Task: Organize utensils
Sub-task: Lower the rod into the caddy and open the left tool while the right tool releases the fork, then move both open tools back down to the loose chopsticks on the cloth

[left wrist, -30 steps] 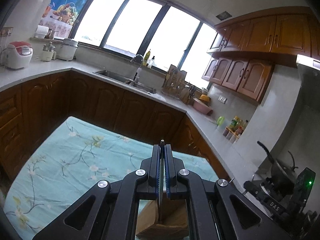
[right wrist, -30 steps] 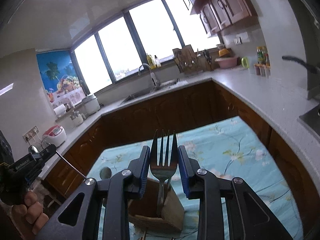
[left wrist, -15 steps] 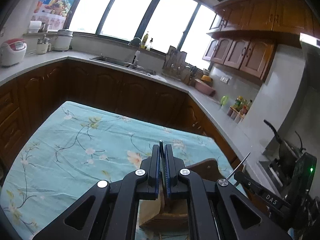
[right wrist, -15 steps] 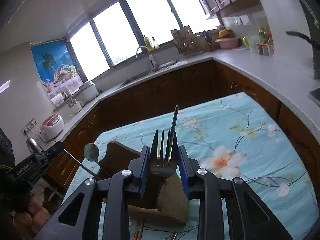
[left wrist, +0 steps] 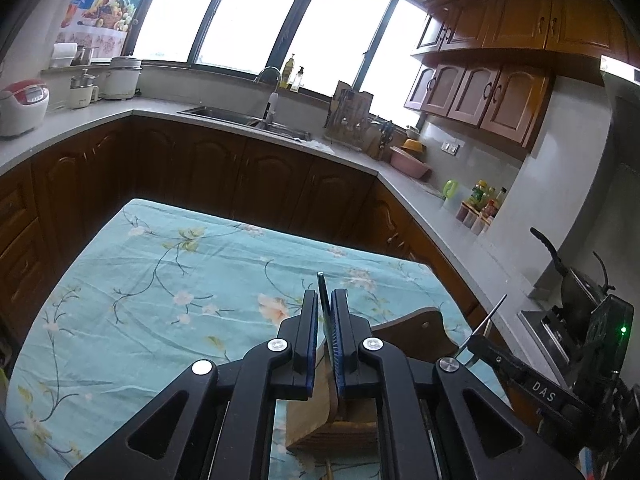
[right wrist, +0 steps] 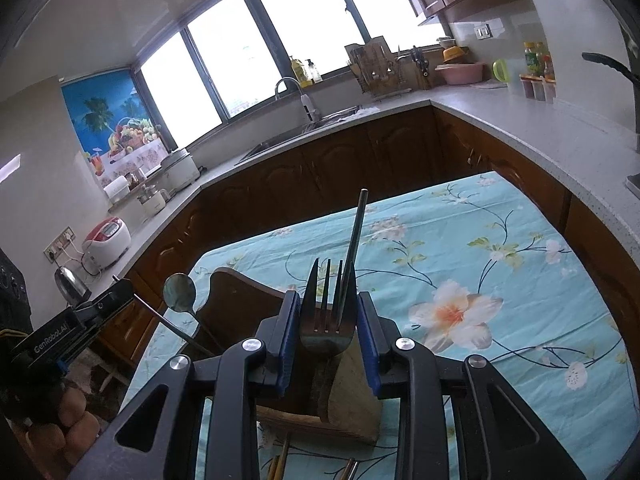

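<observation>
My left gripper [left wrist: 325, 300] hangs over a light wooden utensil holder [left wrist: 306, 404]. A thin dark utensil [left wrist: 322, 286], seen edge-on, stands between its jaws. The jaws are opening: a narrow gap shows beside the left pad and the utensil leans toward the right pad. My right gripper [right wrist: 328, 298] is shut on a metal fork [right wrist: 326, 332], tines up, its handle reaching down into the holder [right wrist: 354, 392]. A dark slender handle [right wrist: 358, 224] rises behind the fork. A spoon [right wrist: 179, 292] stands bowl-up to the left.
The holder sits on a table under a teal floral cloth [left wrist: 160, 280], against a dark wooden board [left wrist: 424, 332]. Loose utensil ends [right wrist: 280, 460] lie on the cloth near me. A hand [right wrist: 72, 420] grips the left tool. Counters and cabinets ring the table.
Both grippers have come down toward the holder. The fork has sunk lower over it. The left jaws, tight on the thin utensil before, now show a gap. A dark handle has appeared behind the fork.
</observation>
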Available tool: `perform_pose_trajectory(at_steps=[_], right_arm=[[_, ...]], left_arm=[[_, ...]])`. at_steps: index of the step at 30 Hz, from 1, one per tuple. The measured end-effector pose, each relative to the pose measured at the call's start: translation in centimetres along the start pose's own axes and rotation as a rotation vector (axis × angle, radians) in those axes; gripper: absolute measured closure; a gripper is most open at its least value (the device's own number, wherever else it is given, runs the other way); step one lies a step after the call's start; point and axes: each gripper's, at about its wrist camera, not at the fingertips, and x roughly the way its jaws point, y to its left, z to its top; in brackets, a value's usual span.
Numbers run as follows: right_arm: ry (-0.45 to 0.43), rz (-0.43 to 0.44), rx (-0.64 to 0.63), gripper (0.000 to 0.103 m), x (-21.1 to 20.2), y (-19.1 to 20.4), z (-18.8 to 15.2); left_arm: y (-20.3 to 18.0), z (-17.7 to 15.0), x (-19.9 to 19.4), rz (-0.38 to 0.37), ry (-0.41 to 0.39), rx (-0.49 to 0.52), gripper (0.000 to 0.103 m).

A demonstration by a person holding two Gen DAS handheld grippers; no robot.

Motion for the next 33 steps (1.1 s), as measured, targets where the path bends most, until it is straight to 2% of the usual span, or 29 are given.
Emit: perform_pose_trajectory(at_steps=[10, 13, 15, 16, 17, 19, 20, 23, 24, 33], right_arm=[[0.012, 0.008, 0.007, 0.071, 0.5, -0.1, -0.1], [0.016, 0.012, 0.018, 0.067, 0.5, -0.3, -0.1], [0.018, 0.018, 0.029, 0.058, 0.3, -0.5, -0.1], [0.017, 0.023, 0.034, 0.048, 0.1, -0.6, -0.1], [0.015, 0.027, 0.040, 0.043, -0.2, -0.6, -0.2], [0.008, 0.030, 0.044, 0.043, -0.8, -0.7, -0.3], [0.005, 0.033, 0.046, 0.040, -1.1, -0.7, -0.4], [-0.004, 0.042, 0.051, 0.026, -2.3, -0.7, -0.8], [-0.010, 0.047, 0.051, 0.025, -2.9, -0.7, -1.1], [-0.014, 0.049, 0.065, 0.023, -6.6, -0.9, -4.0]], left_arm=[[-0.2, 0.1, 0.2, 0.011, 0.009, -0.007, 0.083], [-0.2, 0.0, 0.1, 0.009, 0.011, -0.011, 0.080], [-0.2, -0.1, -0.3, 0.010, 0.011, -0.016, 0.068], [-0.2, -0.2, -0.5, 0.012, 0.009, -0.019, 0.064], [-0.1, -0.4, -0.9, 0.015, 0.007, -0.022, 0.057], [0.1, -0.7, -1.6, 0.014, 0.005, -0.030, 0.048], [0.2, -1.0, -2.0, 0.015, 0.006, -0.036, 0.041], [0.8, -2.0, -3.4, 0.024, 0.015, -0.054, 0.028], [0.9, -2.3, -3.9, 0.029, 0.020, -0.060, 0.025], [2.6, -5.6, -8.2, 0.065, 0.085, -0.099, 0.025]])
